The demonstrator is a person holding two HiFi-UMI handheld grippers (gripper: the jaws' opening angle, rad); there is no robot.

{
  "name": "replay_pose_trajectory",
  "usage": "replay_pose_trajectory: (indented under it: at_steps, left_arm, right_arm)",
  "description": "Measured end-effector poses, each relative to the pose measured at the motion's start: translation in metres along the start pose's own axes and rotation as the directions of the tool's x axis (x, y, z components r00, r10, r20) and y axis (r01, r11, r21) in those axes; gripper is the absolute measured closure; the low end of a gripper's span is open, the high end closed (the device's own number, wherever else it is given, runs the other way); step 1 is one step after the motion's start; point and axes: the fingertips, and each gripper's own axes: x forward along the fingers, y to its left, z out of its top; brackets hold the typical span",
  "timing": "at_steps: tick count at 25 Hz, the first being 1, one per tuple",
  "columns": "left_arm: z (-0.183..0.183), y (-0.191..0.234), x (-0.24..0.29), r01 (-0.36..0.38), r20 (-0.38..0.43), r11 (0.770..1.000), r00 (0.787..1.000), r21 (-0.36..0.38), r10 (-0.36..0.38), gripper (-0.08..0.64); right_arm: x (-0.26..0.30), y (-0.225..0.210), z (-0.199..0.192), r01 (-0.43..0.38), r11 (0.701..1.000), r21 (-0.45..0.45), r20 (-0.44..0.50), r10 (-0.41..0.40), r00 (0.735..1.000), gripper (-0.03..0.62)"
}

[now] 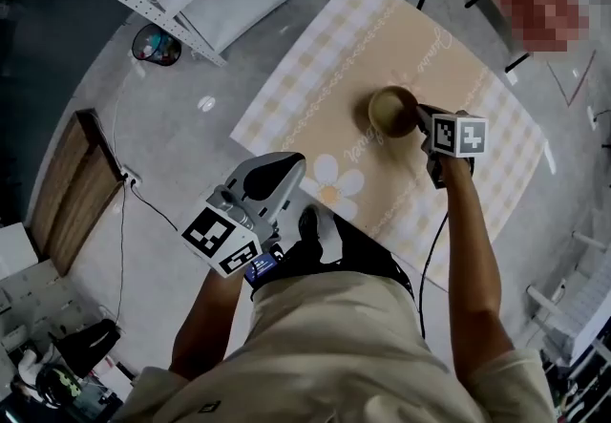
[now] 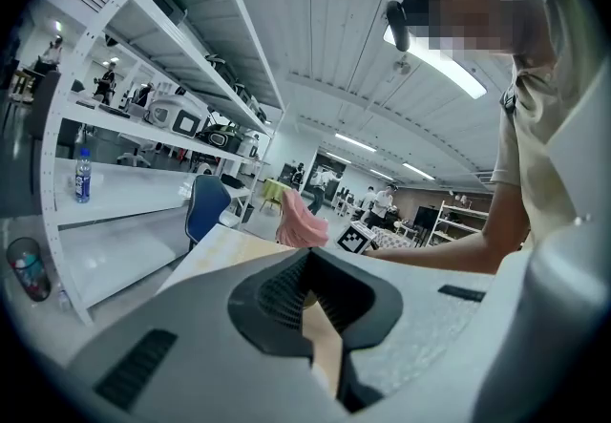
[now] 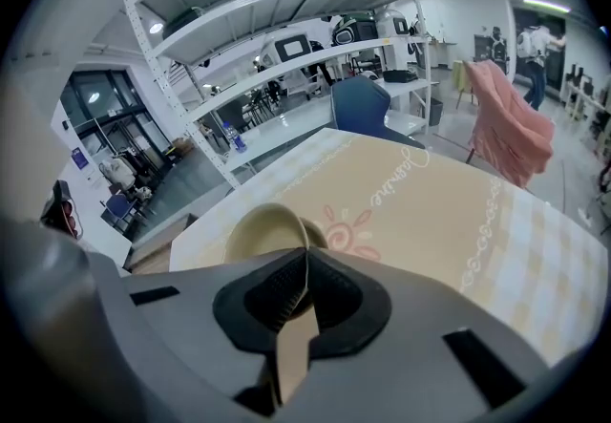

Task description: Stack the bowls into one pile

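Smooth matt bowl (image 1: 392, 112), soft printed cloth tablecloth (image 1: 406, 25)

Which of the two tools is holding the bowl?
The right tool, shut on the rim of the tan bowl. The left tool hangs near the person's body, shut on nothing.

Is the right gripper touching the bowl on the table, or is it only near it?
Touching. The right gripper view shows the right gripper with its jaws closed on the thin rim of the bowl, with no gap at the pads.
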Motion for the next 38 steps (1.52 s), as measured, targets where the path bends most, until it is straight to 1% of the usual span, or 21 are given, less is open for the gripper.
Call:
replay_pose_trajectory:
  at_steps: [2, 5, 8, 10, 13, 16, 18, 20, 23, 25, 27, 29, 31, 33, 34, 35, 36, 38]
  left_arm:
    - [0.001, -0.001, 0.0, 0.005, 0.005, 1.0, 1.0, 0.006, -0.005, 0.555]
    - [0.0, -0.003, -0.01, 0.0, 0.015, 1.0, 1.0, 0.015, 0.0, 0.554]
    - [0.0, -0.006, -0.027, 0.005, 0.025, 1.0, 1.0, 0.02, -0.005, 0.554]
    - [0.004, -0.007, -0.029, 0.007, 0.029, 1.0, 1.0, 0.027, -0.007, 0.554]
    - [0.012, -0.009, -0.031, 0.009, 0.037, 0.999, 0.999, 0.038, -0.01, 0.554]
    - [0.017, -0.014, -0.041, 0.012, 0.052, 0.999, 0.999, 0.053, -0.015, 0.554]
    - [0.019, -0.019, -0.048, 0.017, 0.058, 0.998, 0.998, 0.066, -0.021, 0.554]
    - [0.022, -0.023, -0.056, 0.021, 0.067, 0.997, 0.997, 0.078, -0.026, 0.554]
    - [0.029, -0.031, -0.068, 0.03, 0.088, 0.995, 0.995, 0.095, -0.038, 0.555]
    - [0.036, -0.037, -0.077, 0.039, 0.103, 0.993, 0.993, 0.113, -0.051, 0.554]
    - [0.044, -0.044, -0.085, 0.051, 0.117, 0.99, 0.991, 0.135, -0.067, 0.554]
    - [0.052, -0.051, -0.095, 0.062, 0.13, 0.986, 0.988, 0.158, -0.082, 0.554]
    - [0.061, -0.061, -0.106, 0.074, 0.146, 0.981, 0.984, 0.181, -0.101, 0.554]
    - [0.069, -0.071, -0.117, 0.091, 0.163, 0.974, 0.979, 0.206, -0.125, 0.554]
    - [0.072, -0.076, -0.122, 0.1, 0.17, 0.971, 0.976, 0.218, -0.139, 0.554]
    - [0.075, -0.081, -0.127, 0.11, 0.174, 0.967, 0.973, 0.229, -0.152, 0.555]
    - [0.077, -0.086, -0.133, 0.12, 0.178, 0.963, 0.97, 0.24, -0.166, 0.554]
    - [0.08, -0.096, -0.141, 0.145, 0.184, 0.954, 0.963, 0.262, -0.197, 0.554]
  right_arm:
    - [-0.002, -0.003, 0.001, 0.015, 1.0, -0.01, 0.0, -0.015, 1.0, 0.584]
    - [0.0, 0.006, -0.007, -0.005, 1.0, 0.01, -0.013, 0.005, 1.0, 0.584]
    - [-0.005, 0.014, -0.014, 0.027, 0.999, -0.025, -0.005, -0.027, 1.0, 0.584]
    - [-0.009, 0.014, -0.013, 0.04, 0.999, -0.013, -0.008, -0.04, 0.999, 0.584]
    - [-0.016, 0.013, -0.003, 0.047, 0.998, -0.051, 0.012, -0.047, 0.999, 0.584]
    - [-0.027, 0.017, -0.004, 0.06, 0.998, -0.034, 0.016, -0.06, 0.998, 0.583]
    - [-0.036, 0.019, -0.002, 0.074, 0.996, -0.049, 0.036, -0.072, 0.997, 0.583]
    - [-0.05, 0.027, 0.001, 0.065, 0.997, -0.04, 0.065, -0.062, 0.996, 0.583]
    - [-0.086, 0.048, 0.018, 0.066, 0.995, -0.069, 0.161, -0.054, 0.986, 0.583]
    - [-0.121, 0.071, 0.035, 0.057, 0.993, -0.106, 0.263, -0.027, 0.964, 0.583]
    - [-0.164, 0.102, 0.052, 0.03, 0.989, -0.147, 0.373, 0.028, 0.927, 0.584]
    - [-0.213, 0.139, 0.062, 0.003, 0.98, -0.199, 0.47, 0.093, 0.878, 0.584]
    - [-0.262, 0.177, 0.065, -0.015, 0.966, -0.256, 0.544, 0.157, 0.824, 0.588]
    - [-0.309, 0.215, 0.062, -0.012, 0.95, -0.311, 0.597, 0.206, 0.776, 0.588]
    - [-0.329, 0.232, 0.057, -0.006, 0.942, -0.335, 0.614, 0.223, 0.757, 0.589]
    - [-0.347, 0.248, 0.051, 0.002, 0.934, -0.356, 0.626, 0.237, 0.743, 0.589]
    - [-0.362, 0.263, 0.043, 0.014, 0.926, -0.377, 0.633, 0.246, 0.734, 0.589]
    - [-0.384, 0.288, 0.026, 0.05, 0.911, -0.409, 0.637, 0.246, 0.731, 0.591]
